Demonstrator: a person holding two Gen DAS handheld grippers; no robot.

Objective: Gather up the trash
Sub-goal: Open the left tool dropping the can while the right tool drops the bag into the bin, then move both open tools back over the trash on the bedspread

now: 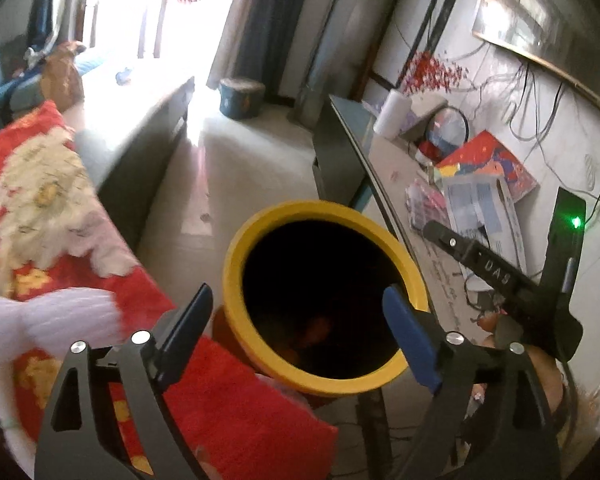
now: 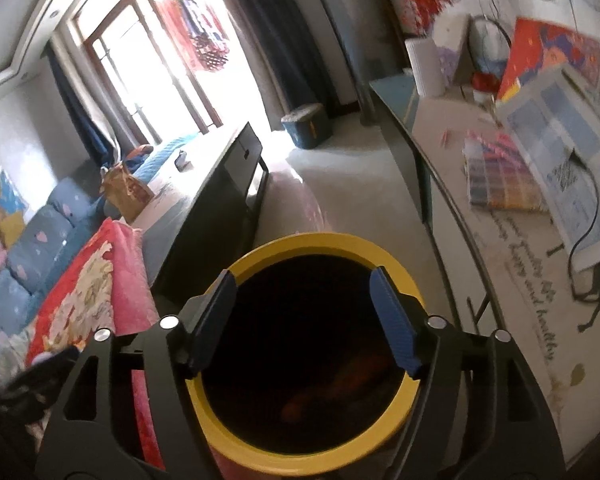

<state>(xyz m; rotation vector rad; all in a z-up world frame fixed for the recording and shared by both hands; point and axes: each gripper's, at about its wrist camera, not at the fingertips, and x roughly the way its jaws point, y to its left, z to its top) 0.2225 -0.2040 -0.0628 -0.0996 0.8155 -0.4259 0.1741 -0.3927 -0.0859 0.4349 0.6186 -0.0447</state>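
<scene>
Right wrist view is showing the right tongs (image 2: 304, 312) hanging spread and empty directly over the round yellow-rimmed plastic trash bin (image 2: 220, 420); left tongs (image 1: 296, 332), also spread and empty, are hovering just beside its mouth, near the counter (image 2: 512, 280).

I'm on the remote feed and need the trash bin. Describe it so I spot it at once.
Find the floor gap between the red floral blanket and the long desk. The bin stands there, directly beneath both open grippers. It is the only round container with a bright yellow rim and a dark interior.
</scene>
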